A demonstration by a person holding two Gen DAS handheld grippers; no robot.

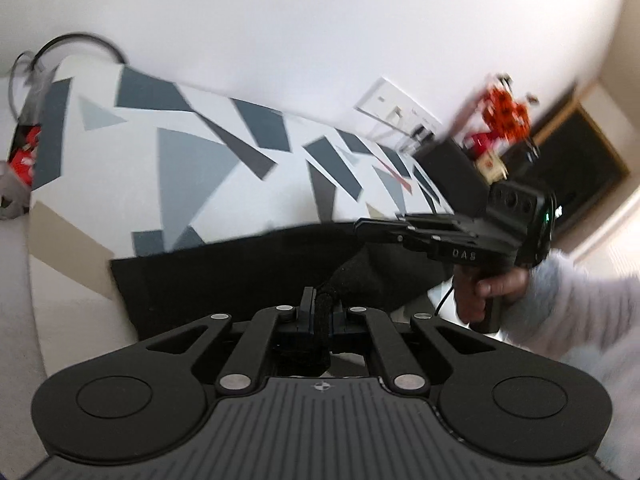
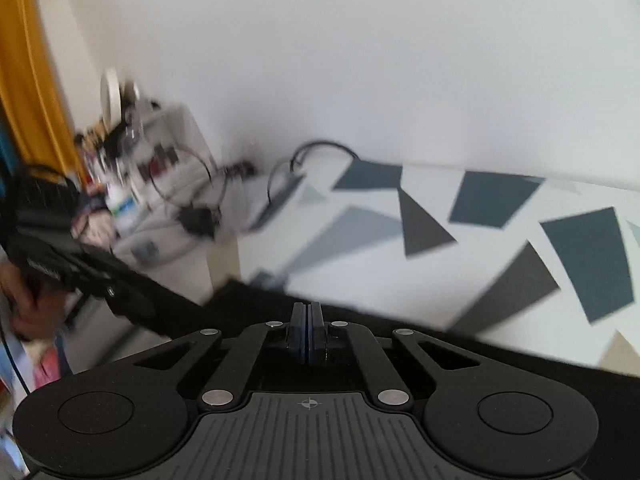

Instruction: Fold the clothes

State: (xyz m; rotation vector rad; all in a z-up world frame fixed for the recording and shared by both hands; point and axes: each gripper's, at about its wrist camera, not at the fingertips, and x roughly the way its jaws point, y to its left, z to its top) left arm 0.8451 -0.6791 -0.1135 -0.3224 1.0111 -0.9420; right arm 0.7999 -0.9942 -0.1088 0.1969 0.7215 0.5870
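Note:
A black garment (image 1: pixel 220 280) hangs lifted over a bed cover (image 1: pixel 180 160) printed with grey and dark triangles. My left gripper (image 1: pixel 320 308) is shut on a bunched fold of it. In the left wrist view my right gripper (image 1: pixel 362 224) lies level at the garment's upper edge, with a hand (image 1: pixel 492 288) in a pale fuzzy sleeve on its grip. In the right wrist view my right gripper (image 2: pixel 307 320) has its jaws pressed together at the garment's (image 2: pixel 540 360) raised edge. The left gripper (image 2: pixel 120 296) shows blurred at the left, held by a hand (image 2: pixel 28 304).
A white wall runs behind the bed. A socket plate (image 1: pixel 396 108) and orange and red objects (image 1: pixel 500 112) sit near the bed's far end. A cluttered side table (image 2: pixel 160 168) with cables (image 2: pixel 320 148) stands beside a yellow curtain (image 2: pixel 24 80).

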